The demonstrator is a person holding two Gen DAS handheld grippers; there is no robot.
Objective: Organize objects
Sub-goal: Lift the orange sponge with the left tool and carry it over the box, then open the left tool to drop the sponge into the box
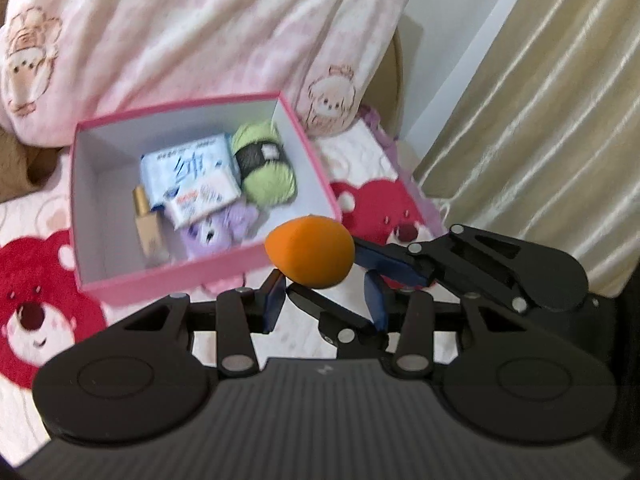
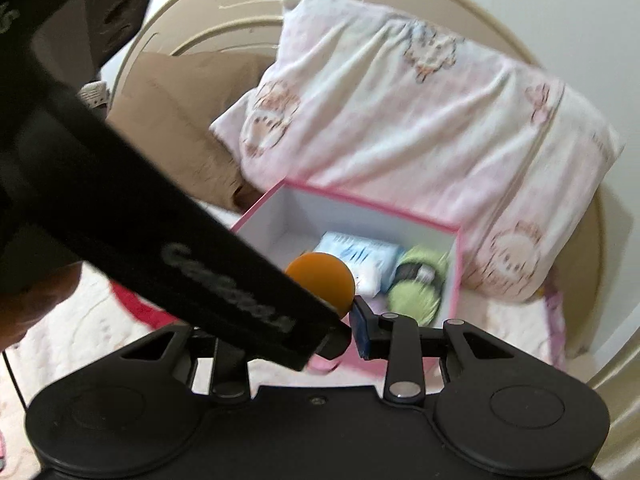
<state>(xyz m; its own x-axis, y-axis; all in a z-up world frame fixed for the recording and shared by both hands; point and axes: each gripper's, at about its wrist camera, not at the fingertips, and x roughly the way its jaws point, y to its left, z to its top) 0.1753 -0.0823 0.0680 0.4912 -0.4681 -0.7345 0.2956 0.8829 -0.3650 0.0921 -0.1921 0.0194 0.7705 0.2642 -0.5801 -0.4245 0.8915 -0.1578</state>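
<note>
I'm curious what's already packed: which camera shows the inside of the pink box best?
The left wrist view: the pink box lies open with packets, green yarn and a small bottle visible. In the right wrist view, a black gripper body and the orange sponge hide much of it.

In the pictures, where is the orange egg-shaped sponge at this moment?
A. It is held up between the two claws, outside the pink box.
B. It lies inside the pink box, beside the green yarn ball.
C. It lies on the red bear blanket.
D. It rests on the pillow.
A: the orange egg-shaped sponge sits between the left claw and right claw, at the near wall of the pink box.
</note>
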